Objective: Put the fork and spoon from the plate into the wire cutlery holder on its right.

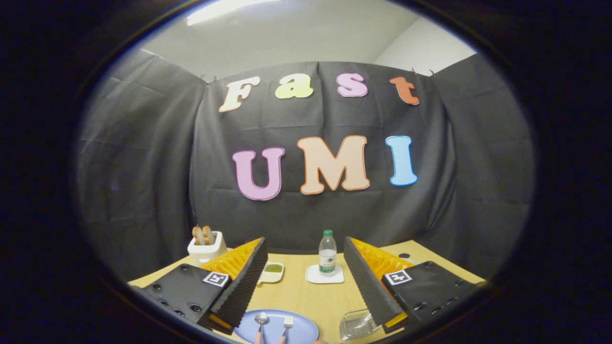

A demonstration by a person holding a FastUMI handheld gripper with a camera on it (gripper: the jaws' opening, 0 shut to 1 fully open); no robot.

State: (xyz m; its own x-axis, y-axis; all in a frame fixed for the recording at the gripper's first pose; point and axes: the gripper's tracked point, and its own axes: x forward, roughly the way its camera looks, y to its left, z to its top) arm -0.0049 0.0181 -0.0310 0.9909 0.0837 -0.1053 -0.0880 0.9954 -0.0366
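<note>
The gripper hangs above the wooden table, its fingers spread wide with nothing between them. Nearest, at about six o'clock, the blue plate carries the spoon and, just right of it, the fork, side by side. At five o'clock, beside the right finger, sits the wire cutlery holder. Farther off at twelve o'clock a water bottle stands upright on a white coaster; a small white dish lies at eleven, and a white toaster beyond it.
</note>
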